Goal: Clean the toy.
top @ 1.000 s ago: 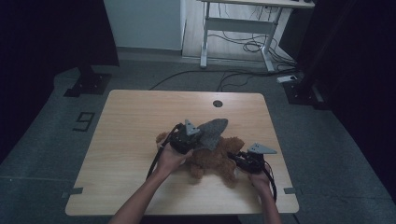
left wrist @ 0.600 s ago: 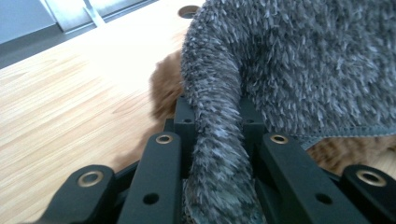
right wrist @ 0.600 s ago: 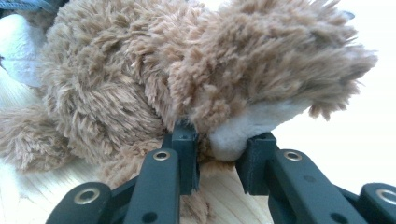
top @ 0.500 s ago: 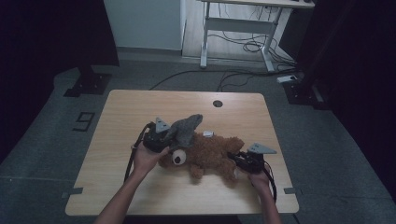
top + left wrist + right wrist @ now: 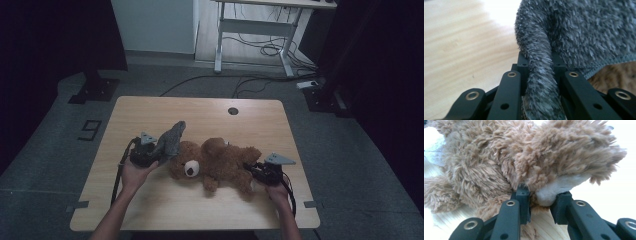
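A dim room with grey floor (image 5: 60, 150) surrounds the light wooden bench (image 5: 200, 112); a white desk frame (image 5: 252, 30) with loose cables (image 5: 260, 47) stands beyond its far edge. A brown teddy bear (image 5: 215, 162) lies at the bench's middle, toward the near edge. The left tool (image 5: 150, 156) is clamped on a grey fuzzy cloth (image 5: 170, 140) by the bear's head, toward the left edge. The right tool (image 5: 260, 171) pinches the bear's foot (image 5: 551, 192), toward the right edge.

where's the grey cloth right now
In the high view the grey cloth is left of centre on the table, pinched in the left gripper and lying against the teddy bear at its head.
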`<state>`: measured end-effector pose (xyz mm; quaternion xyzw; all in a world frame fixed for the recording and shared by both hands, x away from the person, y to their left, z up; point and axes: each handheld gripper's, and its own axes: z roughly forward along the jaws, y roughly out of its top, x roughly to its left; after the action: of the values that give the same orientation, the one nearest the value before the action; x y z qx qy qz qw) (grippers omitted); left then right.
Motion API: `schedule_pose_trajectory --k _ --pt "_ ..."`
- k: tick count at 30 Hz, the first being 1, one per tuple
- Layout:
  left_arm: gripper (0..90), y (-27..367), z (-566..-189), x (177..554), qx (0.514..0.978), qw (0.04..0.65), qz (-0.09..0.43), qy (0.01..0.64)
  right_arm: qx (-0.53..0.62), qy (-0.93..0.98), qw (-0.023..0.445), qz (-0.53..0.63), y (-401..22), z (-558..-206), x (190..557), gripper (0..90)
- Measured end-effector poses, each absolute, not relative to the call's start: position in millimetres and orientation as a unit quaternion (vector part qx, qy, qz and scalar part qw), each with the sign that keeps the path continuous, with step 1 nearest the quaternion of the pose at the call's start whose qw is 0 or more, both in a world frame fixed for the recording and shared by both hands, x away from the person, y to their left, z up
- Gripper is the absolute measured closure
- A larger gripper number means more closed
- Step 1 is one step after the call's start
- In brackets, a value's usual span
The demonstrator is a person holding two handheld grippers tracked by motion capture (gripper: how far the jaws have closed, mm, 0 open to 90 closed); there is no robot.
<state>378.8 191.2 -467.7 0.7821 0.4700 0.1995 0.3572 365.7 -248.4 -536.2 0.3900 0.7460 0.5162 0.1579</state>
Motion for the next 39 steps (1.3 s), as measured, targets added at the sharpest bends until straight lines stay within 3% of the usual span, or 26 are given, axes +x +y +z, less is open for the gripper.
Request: schedule_pose_trajectory --k 4,11,18,23,39 --pt "75.7 185 -452 377 0.779 0.374 0.207 0.458 0.39 0.746 0.159 0.515 -248 -536 367 71.3" --pt "75.7 139 -419 380 0.793 0.399 0.209 0.41 0.389 0.746 0.164 0.514 -247 -535 367 71.3" --pt "75.5 99 -423 407 0.809 0.381 0.189 0.406 0.384 0.748 0.166 0.516 -249 -535 365 71.3" --pt "75.9 102 -449 411 0.814 0.369 0.165 0.418 0.382 0.747 0.167 0.518 -249 -534 365 71.2" --pt "77.0 113 -460 373 0.809 0.398 0.164 0.4 0.382 0.747 0.165 0.519 -250 -532 357 68.2"
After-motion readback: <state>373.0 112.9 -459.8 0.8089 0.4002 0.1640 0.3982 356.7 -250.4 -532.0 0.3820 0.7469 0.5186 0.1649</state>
